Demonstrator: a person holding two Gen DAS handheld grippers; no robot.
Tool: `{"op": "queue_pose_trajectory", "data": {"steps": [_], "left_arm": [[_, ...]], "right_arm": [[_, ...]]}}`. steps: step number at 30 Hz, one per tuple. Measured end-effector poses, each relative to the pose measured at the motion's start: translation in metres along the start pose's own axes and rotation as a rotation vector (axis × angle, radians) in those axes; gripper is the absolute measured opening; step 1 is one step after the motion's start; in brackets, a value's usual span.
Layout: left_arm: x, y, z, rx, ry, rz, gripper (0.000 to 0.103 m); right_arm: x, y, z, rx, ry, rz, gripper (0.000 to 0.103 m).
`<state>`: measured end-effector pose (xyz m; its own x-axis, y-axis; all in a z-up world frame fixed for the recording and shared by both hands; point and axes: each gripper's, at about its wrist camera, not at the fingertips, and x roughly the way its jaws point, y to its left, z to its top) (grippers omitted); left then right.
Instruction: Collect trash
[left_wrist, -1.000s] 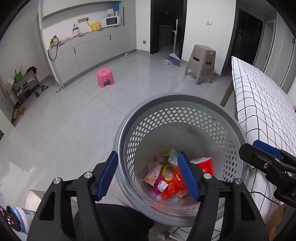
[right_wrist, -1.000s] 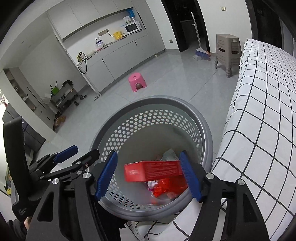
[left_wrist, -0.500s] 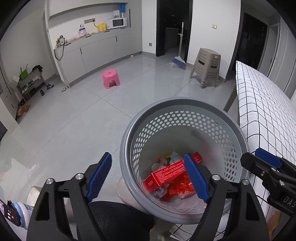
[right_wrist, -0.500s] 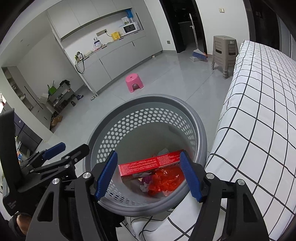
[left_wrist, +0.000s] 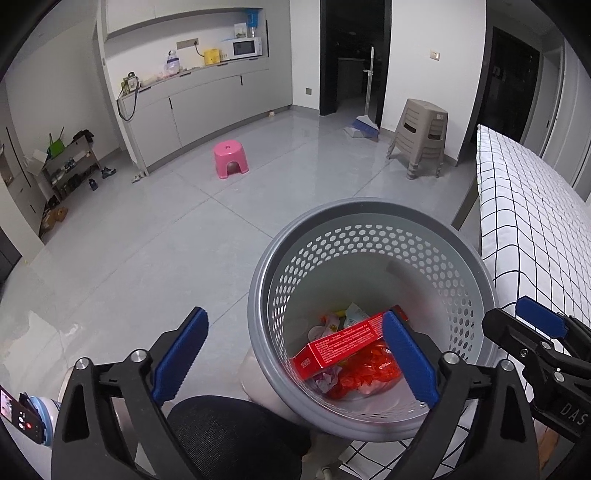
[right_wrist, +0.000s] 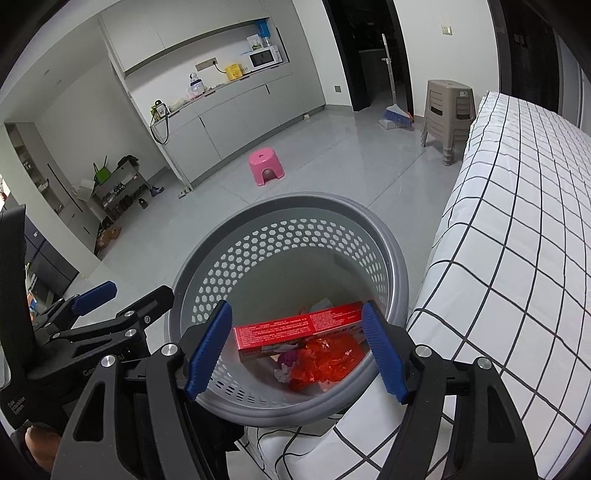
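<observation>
The red carton lies atop wrappers inside the grey perforated bin beside the checked bed. The left gripper, jaws just opening wide, and the right gripper, jaws apart, both hover empty.

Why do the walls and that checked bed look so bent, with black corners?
Both wrist views use fisheye lenses: the black-and-white checked bed cover bows and the corners go black. Left wrist view: the glossy grey floor carries pale glare; the red cardboard box stays sharp.

Flat red cardboard box dropped into perforated grey plastic basket; left gripper jaws just opened wide, empty.
</observation>
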<state>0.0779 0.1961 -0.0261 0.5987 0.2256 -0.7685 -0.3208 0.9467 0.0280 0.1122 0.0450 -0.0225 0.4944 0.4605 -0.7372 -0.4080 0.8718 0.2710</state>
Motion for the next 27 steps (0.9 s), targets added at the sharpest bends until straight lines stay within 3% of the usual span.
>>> {"op": "queue_pose_trajectory", "data": {"steps": [27], "left_arm": [[-0.012, -0.003, -0.003, 0.009, 0.0, -0.012, 0.096]], "right_arm": [[-0.018, -0.009, -0.008, 0.032, -0.031, -0.035, 0.071]]}}
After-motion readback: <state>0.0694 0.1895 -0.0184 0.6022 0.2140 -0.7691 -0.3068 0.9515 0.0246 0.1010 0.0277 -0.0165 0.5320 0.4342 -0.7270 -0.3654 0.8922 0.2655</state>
